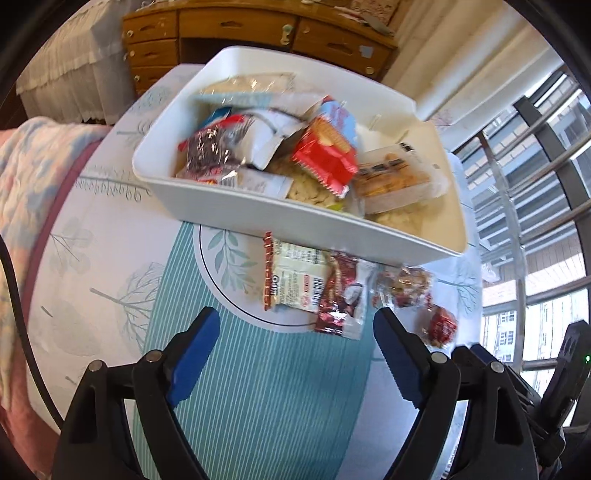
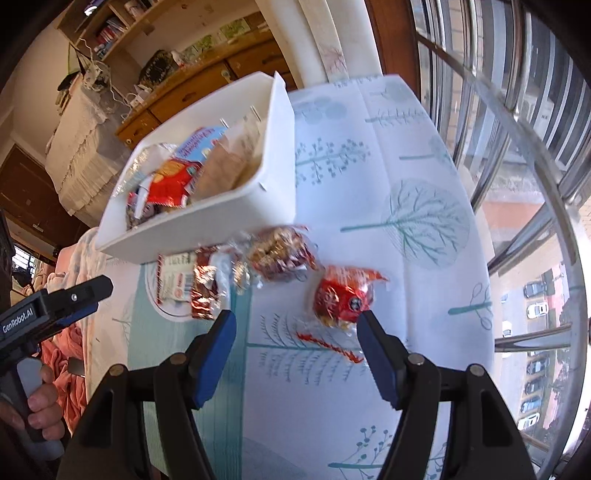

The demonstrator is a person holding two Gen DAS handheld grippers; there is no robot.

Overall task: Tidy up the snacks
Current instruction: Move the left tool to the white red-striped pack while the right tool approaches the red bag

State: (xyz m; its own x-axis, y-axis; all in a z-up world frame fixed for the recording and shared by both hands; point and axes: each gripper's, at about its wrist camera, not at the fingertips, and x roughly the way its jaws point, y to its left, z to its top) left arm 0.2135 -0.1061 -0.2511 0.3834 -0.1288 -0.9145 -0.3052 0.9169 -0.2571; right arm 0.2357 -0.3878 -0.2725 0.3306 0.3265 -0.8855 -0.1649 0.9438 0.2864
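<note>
A white bin (image 1: 258, 210) filled with several snack packets stands on the patterned tablecloth. In front of it lie a white-and-red packet (image 1: 291, 275), a dark red packet (image 1: 340, 295), a clear-wrapped nut bar (image 1: 406, 284) and a round red-wrapped snack (image 1: 441, 325). My left gripper (image 1: 295, 325) hangs open just short of the two packets, with nothing between its blue pads. In the right wrist view, my right gripper (image 2: 295, 321) is open above the cloth. The red-wrapped snack (image 2: 343, 295) lies just beyond its right fingertip. The bin (image 2: 192, 232) sits behind.
A wooden desk with drawers (image 1: 258, 26) stands behind the table. A window with metal bars (image 2: 517, 184) runs along the right side. Pink and blue bedding (image 1: 29, 177) lies to the left. A hand (image 2: 40, 398) holds the left gripper's handle.
</note>
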